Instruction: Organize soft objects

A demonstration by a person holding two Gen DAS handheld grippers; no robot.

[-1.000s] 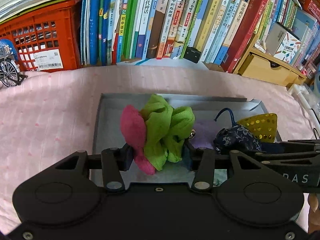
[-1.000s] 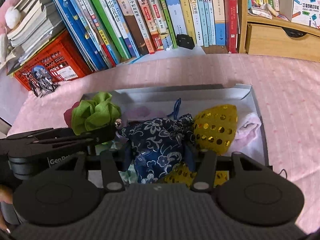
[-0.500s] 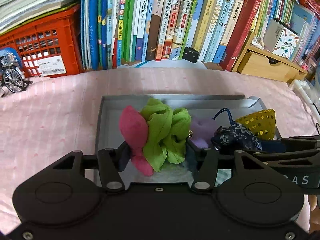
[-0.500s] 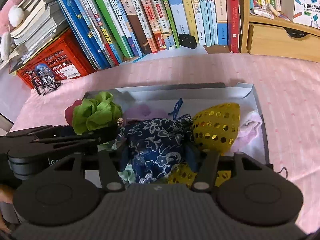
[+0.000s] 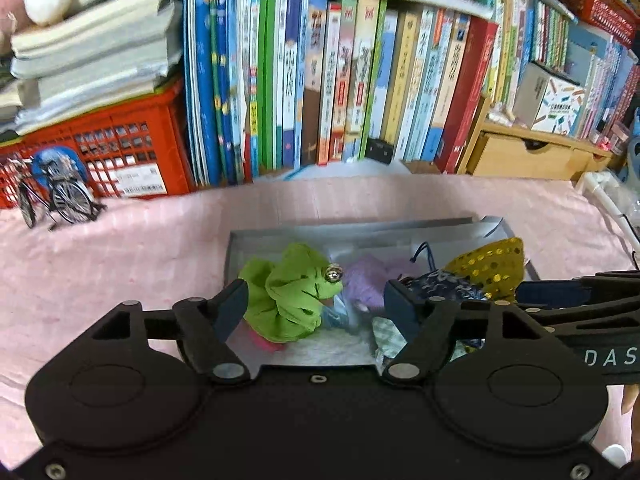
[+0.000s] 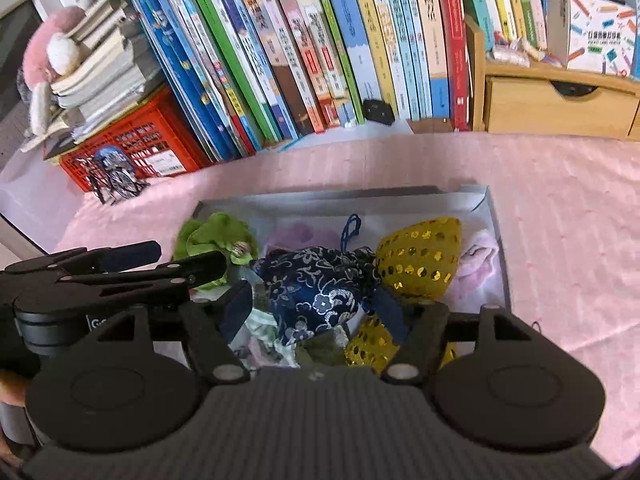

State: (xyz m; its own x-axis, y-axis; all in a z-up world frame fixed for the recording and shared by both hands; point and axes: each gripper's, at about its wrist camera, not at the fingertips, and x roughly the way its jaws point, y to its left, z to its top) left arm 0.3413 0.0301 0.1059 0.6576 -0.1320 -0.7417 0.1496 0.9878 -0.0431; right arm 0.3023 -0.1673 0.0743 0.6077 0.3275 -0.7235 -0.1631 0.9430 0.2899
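Observation:
A grey tray (image 5: 280, 236) (image 6: 320, 200) on the pink cloth holds several soft things. My left gripper (image 5: 316, 304) is open above it, with the green and pink scrunchie (image 5: 288, 292) (image 6: 216, 236) lying loose in the tray between its fingers. My right gripper (image 6: 314, 310) is open around the dark blue flowered pouch (image 6: 320, 288) (image 5: 440, 284), its jaws apart from the cloth. A gold sequined pouch (image 6: 420, 260) (image 5: 488, 268), a lilac soft piece (image 5: 368, 280) (image 6: 296, 236) and a pale pink cloth (image 6: 480, 256) lie beside them.
A row of upright books (image 5: 340, 80) (image 6: 320, 48) stands behind the tray. A red crate (image 5: 112, 152) and a small model bicycle (image 5: 52, 196) are at the back left. A wooden drawer unit (image 6: 560, 104) is at the back right.
Both grippers have opened and let go: the left of the scrunchie, the right of the blue pouch. Both things now rest in the tray. The left gripper has lifted and drawn back.

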